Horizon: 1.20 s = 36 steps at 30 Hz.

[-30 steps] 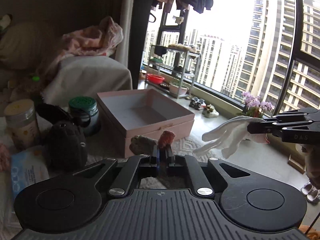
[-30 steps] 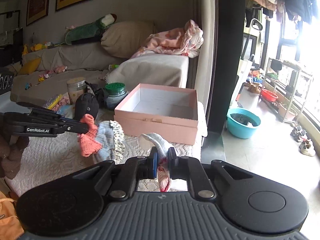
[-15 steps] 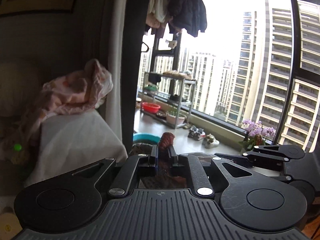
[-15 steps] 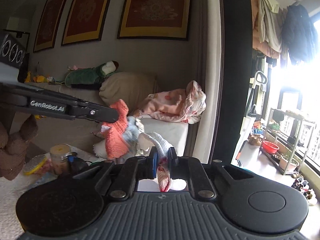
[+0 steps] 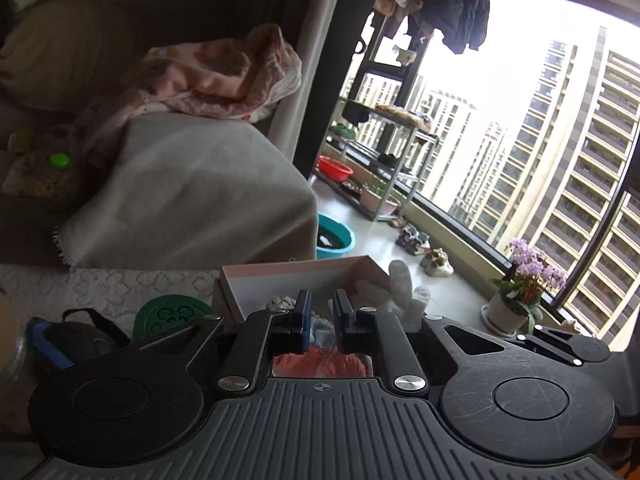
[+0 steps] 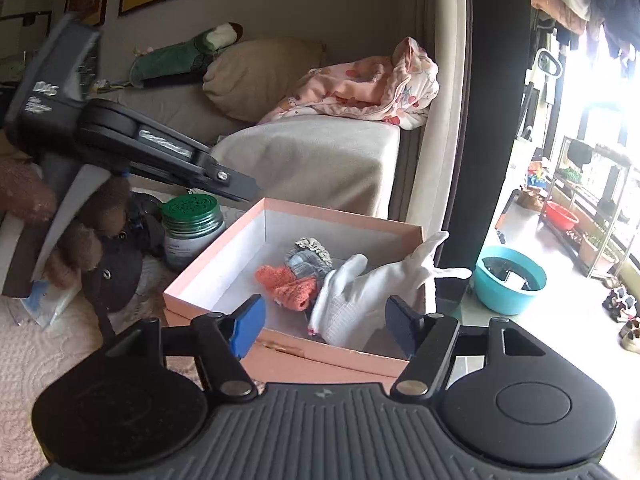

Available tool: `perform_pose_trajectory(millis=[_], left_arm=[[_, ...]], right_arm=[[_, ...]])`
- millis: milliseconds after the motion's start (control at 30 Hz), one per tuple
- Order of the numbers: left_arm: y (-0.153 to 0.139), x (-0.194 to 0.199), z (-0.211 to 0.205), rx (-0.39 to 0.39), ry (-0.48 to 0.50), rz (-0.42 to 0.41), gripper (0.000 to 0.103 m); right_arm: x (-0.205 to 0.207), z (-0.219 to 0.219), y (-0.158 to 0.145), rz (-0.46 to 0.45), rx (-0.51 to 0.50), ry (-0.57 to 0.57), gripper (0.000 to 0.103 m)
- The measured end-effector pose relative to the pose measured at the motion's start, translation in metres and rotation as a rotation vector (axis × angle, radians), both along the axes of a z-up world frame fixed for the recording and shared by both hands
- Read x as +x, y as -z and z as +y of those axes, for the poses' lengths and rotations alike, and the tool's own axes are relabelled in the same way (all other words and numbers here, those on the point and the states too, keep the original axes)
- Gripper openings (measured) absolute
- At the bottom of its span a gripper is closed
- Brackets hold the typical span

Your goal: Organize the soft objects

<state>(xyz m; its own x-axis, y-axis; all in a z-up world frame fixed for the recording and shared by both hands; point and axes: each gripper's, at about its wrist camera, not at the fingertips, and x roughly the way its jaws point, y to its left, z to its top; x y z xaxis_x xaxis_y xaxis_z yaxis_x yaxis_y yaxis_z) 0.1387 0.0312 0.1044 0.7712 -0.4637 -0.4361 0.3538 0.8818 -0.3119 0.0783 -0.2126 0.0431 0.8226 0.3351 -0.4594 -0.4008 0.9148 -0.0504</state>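
A table covered by a cream lace cloth (image 6: 60,344) is shown. Directly on the cloth are set a pink open box (image 6: 224,264), a jar with a green lid (image 6: 192,232) just beside the box's left wall, a dark pouch (image 6: 116,272) near the jar, and a blue packet (image 6: 44,300) at the left edge. In the left wrist view the cloth (image 5: 104,288), the box (image 5: 256,276) and the jar's lid (image 5: 168,314) are seen.
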Motion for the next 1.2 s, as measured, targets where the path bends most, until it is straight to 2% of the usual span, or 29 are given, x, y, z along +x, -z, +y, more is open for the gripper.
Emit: perform_pose_trajectory(millis=[100, 167, 267, 367, 433, 500, 533, 567, 633, 733, 833, 967, 1067, 1133, 1200], left_arm=[[0.000, -0.040, 0.024, -0.004, -0.016, -0.011, 0.013], [0.005, -0.065, 0.035, 0.019, -0.030, -0.013, 0.013], [0.014, -0.104, 0.058, 0.071, -0.053, -0.032, 0.013], [0.026, -0.136, 0.078, 0.106, -0.077, -0.032, 0.013], [0.035, -0.151, 0.092, 0.145, -0.108, -0.030, 0.013], [0.039, -0.159, 0.105, 0.200, -0.170, -0.035, 0.013], [0.041, -0.163, 0.112, 0.223, -0.204, -0.037, 0.013], [0.043, -0.165, 0.123, 0.233, -0.241, -0.033, 0.013], [0.045, -0.164, 0.143, 0.213, -0.301, -0.005, 0.013], [0.055, -0.164, 0.166, 0.194, -0.393, 0.026, 0.013], [0.063, -0.161, 0.188, 0.147, -0.506, 0.065, 0.013], [0.069, -0.162, 0.219, 0.016, -0.624, 0.091, 0.013], [0.067, -0.160, 0.232, 0.027, -0.672, 0.071, 0.013], [0.063, -0.158, 0.241, 0.029, -0.676, 0.043, 0.013], [0.061, -0.153, 0.254, -0.003, -0.697, 0.049, 0.013]], right_arm=[[0.032, 0.007, -0.002, 0.037, 0.027, 0.060, 0.072], [0.067, 0.012, -0.002, 0.138, 0.062, 0.115, 0.072], [0.118, 0.021, 0.003, 0.318, 0.144, 0.139, 0.072], [0.145, 0.041, 0.016, 0.424, 0.126, 0.165, 0.072], [0.154, 0.052, 0.027, 0.530, 0.172, 0.133, 0.072], [0.155, 0.054, 0.033, 0.621, 0.284, 0.047, 0.072], [0.152, 0.053, 0.032, 0.637, 0.332, 0.021, 0.067], [0.147, 0.052, 0.028, 0.620, 0.355, -0.001, 0.067], [0.130, 0.045, 0.012, 0.517, 0.355, -0.022, 0.067], [0.105, 0.039, -0.009, 0.352, 0.241, 0.061, 0.070], [0.081, 0.043, -0.017, 0.257, 0.136, 0.099, 0.071], [0.039, 0.058, -0.017, 0.184, 0.072, -0.002, 0.072], [0.007, 0.077, -0.014, 0.156, 0.056, -0.106, 0.079], [-0.010, 0.094, -0.008, 0.154, 0.033, -0.174, 0.080], [-0.022, 0.114, 0.002, 0.157, 0.001, -0.234, 0.080]])
